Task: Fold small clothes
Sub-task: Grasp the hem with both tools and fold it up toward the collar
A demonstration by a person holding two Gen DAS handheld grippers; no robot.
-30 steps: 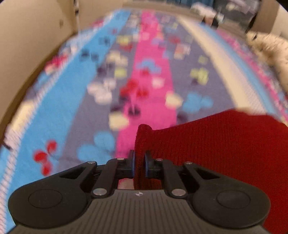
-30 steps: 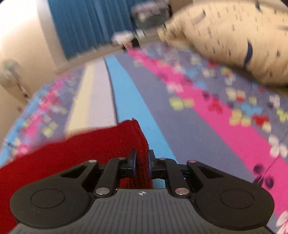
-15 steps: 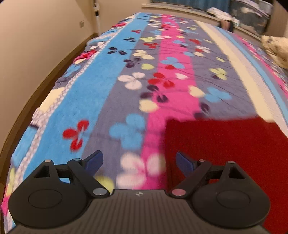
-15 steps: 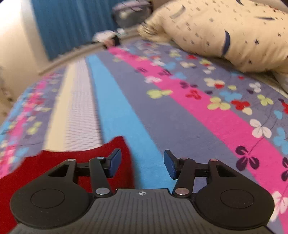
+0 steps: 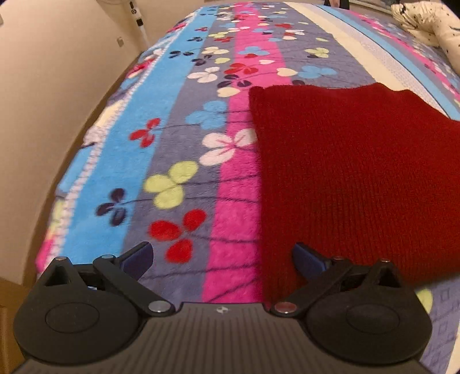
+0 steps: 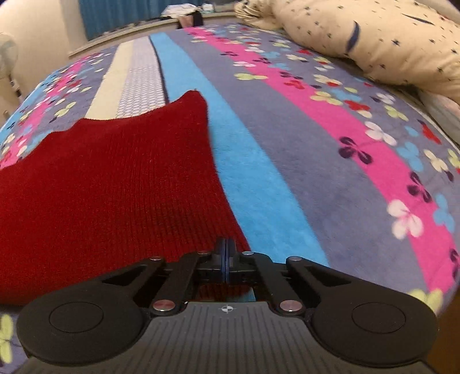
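A dark red knitted garment (image 5: 353,172) lies flat on the flowered striped blanket (image 5: 178,138). My left gripper (image 5: 222,259) is open and empty above the garment's near left edge; its right finger sits over the red knit. In the right wrist view the garment (image 6: 115,184) fills the left half. My right gripper (image 6: 225,259) has its jaws together at the garment's near right corner. No cloth shows between the pads.
A cream pillow or quilt (image 6: 373,37) lies at the bed's far right, also in the left wrist view (image 5: 425,20). A beige wall (image 5: 43,86) runs along the bed's left side. Blue curtains (image 6: 120,14) hang behind the bed.
Both grippers let go of the garment, which now lies flat. The left gripper stays open and has pulled back. The right gripper opened, then shut again at the near right corner.
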